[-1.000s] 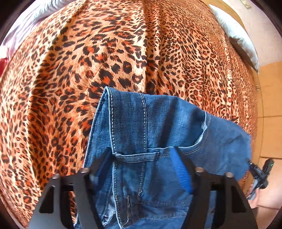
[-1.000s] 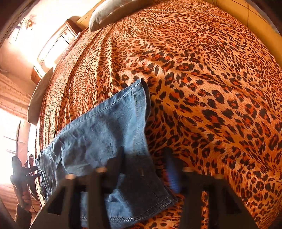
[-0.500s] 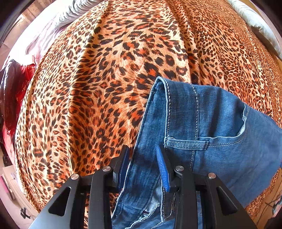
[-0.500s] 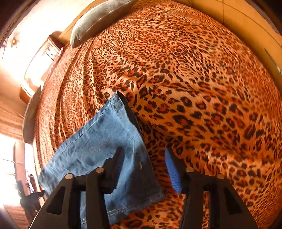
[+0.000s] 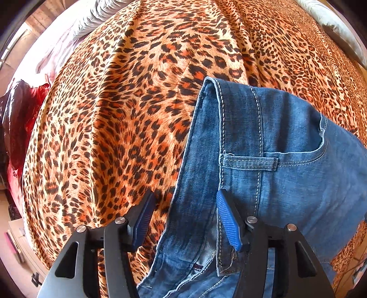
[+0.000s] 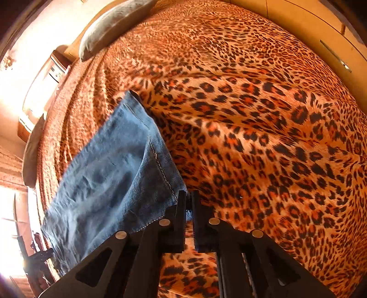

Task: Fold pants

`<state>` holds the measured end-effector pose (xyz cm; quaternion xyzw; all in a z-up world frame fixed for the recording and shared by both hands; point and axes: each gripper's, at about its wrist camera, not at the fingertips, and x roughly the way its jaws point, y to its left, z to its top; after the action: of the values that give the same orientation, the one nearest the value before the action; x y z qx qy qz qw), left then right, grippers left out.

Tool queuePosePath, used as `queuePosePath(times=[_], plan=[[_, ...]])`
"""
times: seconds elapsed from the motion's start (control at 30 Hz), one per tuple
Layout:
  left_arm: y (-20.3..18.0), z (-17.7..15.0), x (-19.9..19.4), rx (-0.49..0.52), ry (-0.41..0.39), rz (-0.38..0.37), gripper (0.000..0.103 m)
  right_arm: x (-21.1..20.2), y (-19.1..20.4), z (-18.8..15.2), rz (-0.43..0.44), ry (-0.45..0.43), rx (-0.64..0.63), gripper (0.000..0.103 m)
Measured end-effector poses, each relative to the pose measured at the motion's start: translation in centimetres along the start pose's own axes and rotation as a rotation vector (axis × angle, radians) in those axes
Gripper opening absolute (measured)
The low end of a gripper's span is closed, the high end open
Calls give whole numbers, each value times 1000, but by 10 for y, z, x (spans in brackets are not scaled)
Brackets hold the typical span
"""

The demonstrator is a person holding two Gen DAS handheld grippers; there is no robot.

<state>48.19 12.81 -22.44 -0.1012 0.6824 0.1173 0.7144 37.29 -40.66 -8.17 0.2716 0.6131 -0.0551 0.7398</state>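
Jeans [image 5: 263,160] lie flat on the leopard-print bedspread [image 5: 114,114], one pair, seen from both ends. Left wrist view, nearest first: left gripper [image 5: 185,213] straddles the waistband edge, pads spread and not pressing, so released. Its jaws have just been opening; half a second ago they stood much narrower around that same edge. Beyond them I see one belt loop [image 5: 250,162] and one pocket opening [image 5: 321,137], details the other camera never gets. Farther out: red fabric [image 5: 20,128] at the left rim, pale bedding [image 5: 68,39] at the top, grey pillow [image 5: 332,20] top right.

Right wrist view shows only the leg end. Right gripper [image 6: 188,201] is clenched with the hem corner [image 6: 176,197] of the jeans at its tips; I can't see for sure that cloth is pinched. Its jaws have just been closing; half a second ago they stood wide, hem under the left finger. Beyond, two grey pillows [image 6: 110,25] along the bed's far side, and wood panelling [image 6: 309,25] top right. Gripper count: two.
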Motion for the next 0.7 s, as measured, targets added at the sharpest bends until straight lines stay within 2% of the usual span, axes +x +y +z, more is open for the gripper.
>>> queuePosePath(times=[0.13, 0.17, 0.23, 0.3, 0.33, 0.37, 0.47, 0.53, 0.63, 0.7], plan=[[4, -6, -4, -12, 4, -28, 61, -3, 5, -3, -45, 39, -27, 5], [8, -3, -7, -20, 1, -56, 60, -6, 7, 0, -46, 40, -30, 9], [16, 4, -20, -38, -31, -111, 61, -27, 8, 9, -23, -29, -53, 11], [21, 17, -31, -42, -56, -160, 69, -39, 14, 24, 52, -71, -61, 29], [23, 25, -35, -50, -65, -175, 73, -42, 17, 33, 87, -84, -58, 47], [27, 36, -35, -62, -65, -197, 82, -43, 22, 41, 112, -95, -61, 56], [33, 64, -29, -100, -18, -303, 83, -27, 45, 66, 130, -75, -89, 56], [33, 73, -21, -135, 23, -346, 83, -18, 54, 78, 132, -71, -96, 56], [30, 81, -8, -130, 64, -349, 83, -2, 61, 91, 138, -53, -101, 56], [27, 84, -1, -112, 84, -357, 83, 7, 65, 95, 112, -41, -116, 56]])
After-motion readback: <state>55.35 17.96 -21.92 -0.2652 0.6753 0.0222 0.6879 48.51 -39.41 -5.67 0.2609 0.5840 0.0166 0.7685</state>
